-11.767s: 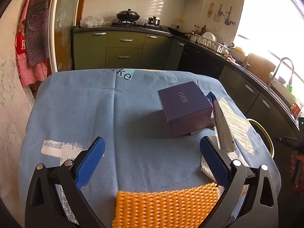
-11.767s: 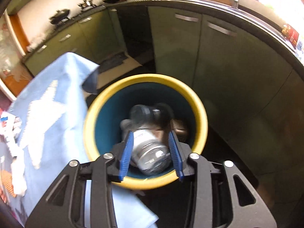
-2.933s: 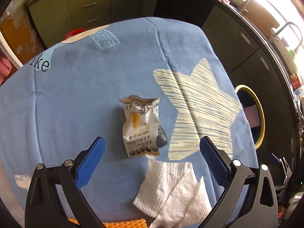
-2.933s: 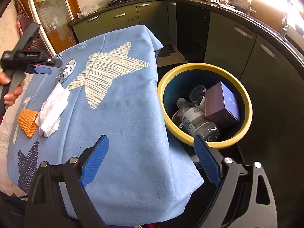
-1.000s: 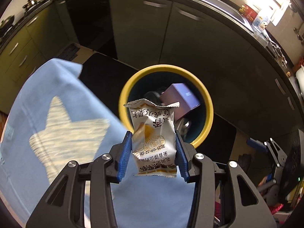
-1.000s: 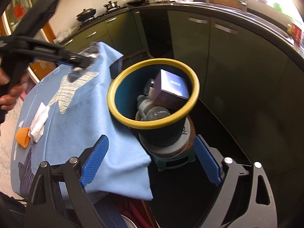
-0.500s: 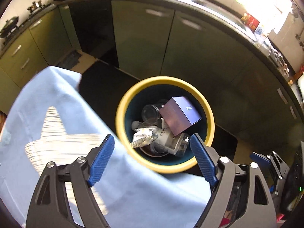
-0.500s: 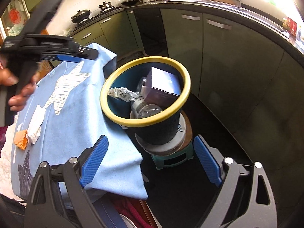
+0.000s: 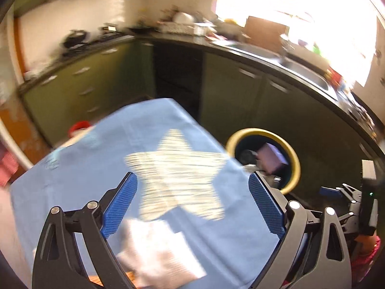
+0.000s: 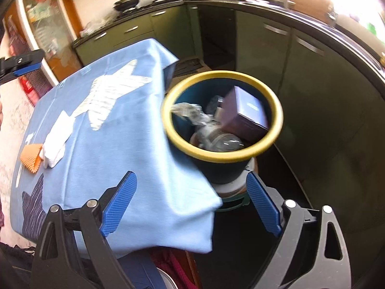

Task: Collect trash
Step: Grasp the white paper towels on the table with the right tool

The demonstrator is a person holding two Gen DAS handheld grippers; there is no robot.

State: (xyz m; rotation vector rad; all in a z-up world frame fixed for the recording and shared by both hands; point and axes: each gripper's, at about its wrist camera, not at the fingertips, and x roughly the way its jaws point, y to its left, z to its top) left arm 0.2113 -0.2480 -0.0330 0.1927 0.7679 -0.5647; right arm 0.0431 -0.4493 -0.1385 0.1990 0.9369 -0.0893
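Observation:
My left gripper (image 9: 191,180) hangs over the blue star tablecloth (image 9: 101,168), its jaws still opening with nothing between them. A crumpled white napkin (image 9: 156,248) lies just below it, blurred. The yellow-rimmed bin (image 9: 294,156) stands off the table's right edge. In the right wrist view my right gripper (image 10: 190,177) is open and empty above the table corner. Inside the bin (image 10: 279,120) are the snack wrapper (image 10: 190,113), a purple box (image 10: 247,113) and a clear bottle (image 10: 226,142). The napkin (image 10: 57,139) and an orange cloth (image 10: 30,159) lie far left.
Green cabinets (image 10: 300,55) and a dark counter curve round behind the bin. The bin sits on a small stool (image 10: 233,200). One finger (image 10: 24,68) of the left gripper shows at the upper left. A red object (image 9: 78,127) sits beyond the table.
The left gripper let the snack wrapper drop into the bin, opened wide and swung back over the table toward the napkin. The right gripper shifted slightly and stayed open.

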